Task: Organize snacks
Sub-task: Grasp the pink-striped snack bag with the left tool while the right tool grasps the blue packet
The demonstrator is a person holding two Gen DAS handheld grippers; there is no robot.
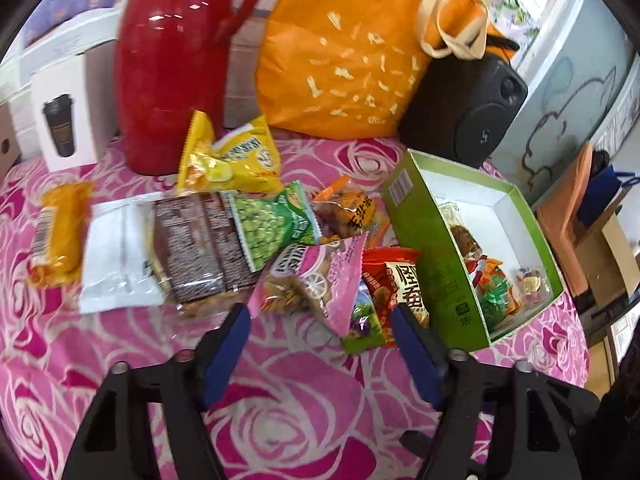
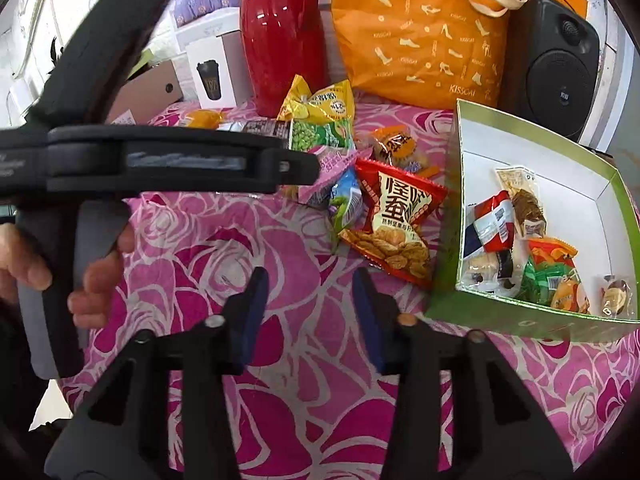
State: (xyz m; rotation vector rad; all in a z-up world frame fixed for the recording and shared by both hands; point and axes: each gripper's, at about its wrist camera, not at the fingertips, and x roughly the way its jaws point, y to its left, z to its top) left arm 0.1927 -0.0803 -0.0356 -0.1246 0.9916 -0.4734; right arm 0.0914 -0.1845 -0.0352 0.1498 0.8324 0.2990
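While a handful of packets already lie in the green box [image 2: 472, 304], most snacks sit loose on the pink cloth [image 1: 304, 392] just beside it: red pack [image 2: 396, 216], pink pack [image 1: 316, 280], pea bag [image 1: 272, 224] and others. Both the left gripper [image 1: 320, 320] and right gripper [image 2: 308, 284] hang wide and empty, so I judge the job under half done.

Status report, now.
Left gripper open over pink packet. Right gripper open, empty. Green box partly filled; snack pile remains. Nothing blocking.
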